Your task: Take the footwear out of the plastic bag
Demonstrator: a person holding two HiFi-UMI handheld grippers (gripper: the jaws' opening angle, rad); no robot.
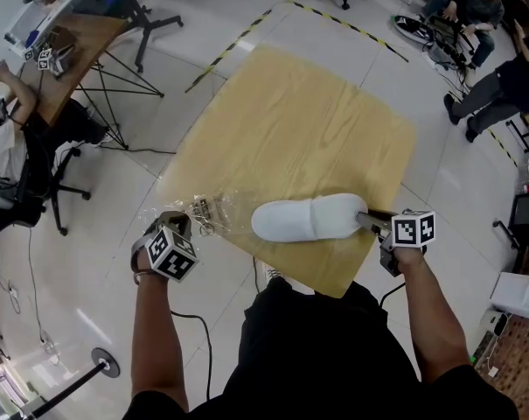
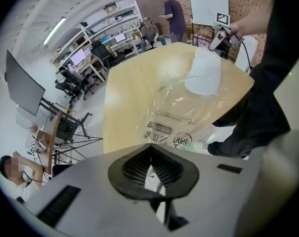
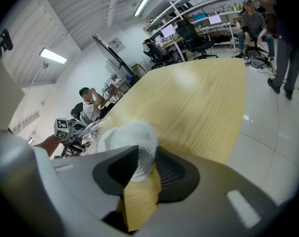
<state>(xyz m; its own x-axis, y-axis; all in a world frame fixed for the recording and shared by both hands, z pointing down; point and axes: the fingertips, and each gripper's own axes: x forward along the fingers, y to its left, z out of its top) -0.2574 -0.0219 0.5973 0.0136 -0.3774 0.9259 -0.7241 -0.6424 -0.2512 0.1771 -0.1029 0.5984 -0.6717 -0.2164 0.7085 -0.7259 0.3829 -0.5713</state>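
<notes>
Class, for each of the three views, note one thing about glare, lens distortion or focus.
Head view: even light with only soft shadows, and the slipper is nearly washed out. Left gripper view: fisheye with dark corners, and glare streaks on the plastic bag. Right gripper view: the table edges curve, and the slipper's near end looks soft.

The table (image 1: 316, 121) is pale wood with a plain grain and a soft satin sheen, and the plastic bag (image 1: 213, 210) is clear, crinkled and glossy. The slipper (image 1: 308, 219) is white matt cloth with a fine dotted texture. The left gripper (image 2: 150, 146) and right gripper (image 3: 139, 157) are smooth matt grey plastic, with black ribbed pads (image 2: 132, 169).
</notes>
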